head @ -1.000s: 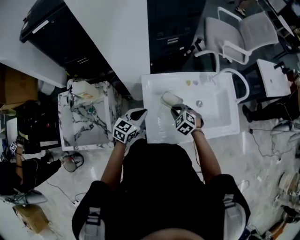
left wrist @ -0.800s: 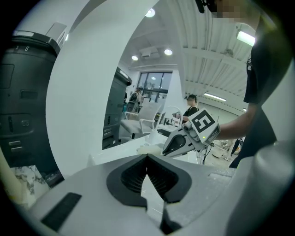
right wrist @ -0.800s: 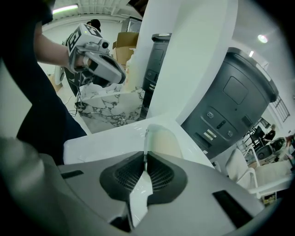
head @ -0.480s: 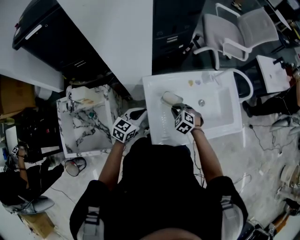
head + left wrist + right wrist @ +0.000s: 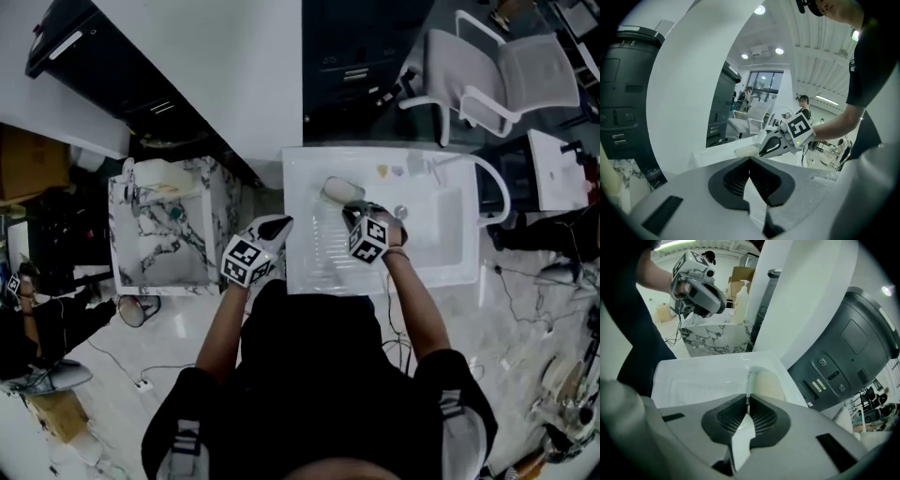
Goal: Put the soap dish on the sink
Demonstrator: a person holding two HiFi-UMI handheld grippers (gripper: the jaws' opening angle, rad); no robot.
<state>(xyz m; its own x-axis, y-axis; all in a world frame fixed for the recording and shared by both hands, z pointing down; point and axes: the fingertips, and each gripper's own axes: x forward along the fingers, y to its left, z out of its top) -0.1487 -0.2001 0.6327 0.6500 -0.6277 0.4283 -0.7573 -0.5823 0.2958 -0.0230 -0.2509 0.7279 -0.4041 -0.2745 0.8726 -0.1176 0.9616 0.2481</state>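
Pinches the soap dish (image 5: 340,191) by its rim in the right gripper (image 5: 354,217) at the sink (image 5: 441,253); holds the left gripper (image 5: 278,225) clenched, empty, alongside.

In the head view, the near end of the pale oval soap dish (image 5: 337,191) is hidden under the right gripper (image 5: 352,216), and the marker cube covers that gripper's jaws. Two small coloured specks (image 5: 388,171) on the far rim of the white ceramic sink (image 5: 448,274) are too small to tell. The person's dark torso (image 5: 319,375) hides part of the sink's near edge at lower centre. The black boxy machine (image 5: 103,75) is cut off at the upper left.
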